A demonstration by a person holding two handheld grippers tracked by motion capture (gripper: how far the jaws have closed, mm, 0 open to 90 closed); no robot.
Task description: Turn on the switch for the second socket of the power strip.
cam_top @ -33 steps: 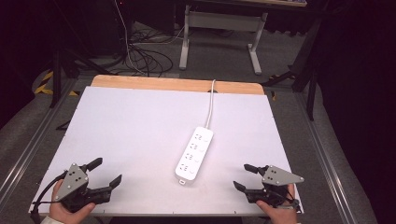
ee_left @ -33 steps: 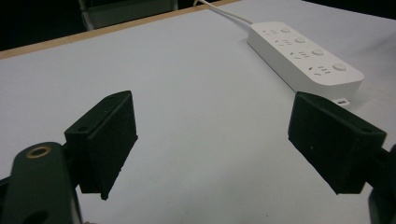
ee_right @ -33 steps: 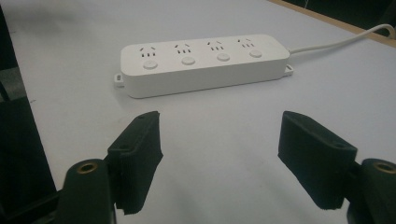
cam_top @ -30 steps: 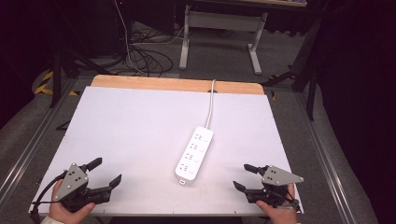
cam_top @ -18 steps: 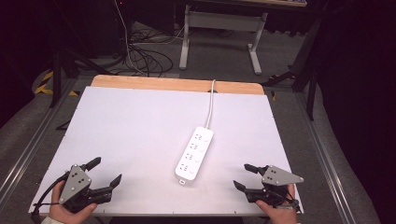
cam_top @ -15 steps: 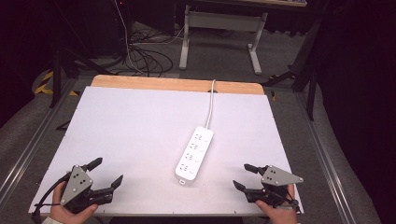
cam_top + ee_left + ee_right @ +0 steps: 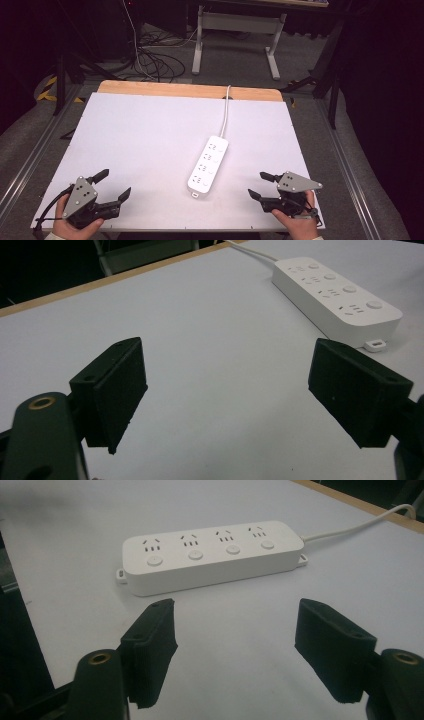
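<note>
White power strip (image 7: 208, 164) lies flat on the worktop (image 7: 140, 135), ahead of and between both sets of fingers, left gripper (image 7: 111, 186) and right gripper (image 7: 257, 185) spread wide and empty, so approaching squarely across its narrow width should grip best.

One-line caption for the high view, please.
Two open black grippers, left and right, flank a white four-socket power strip.

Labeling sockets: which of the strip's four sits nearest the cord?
The far-end socket on the power strip, beside the cord; the other three lie nearer the person.
</note>
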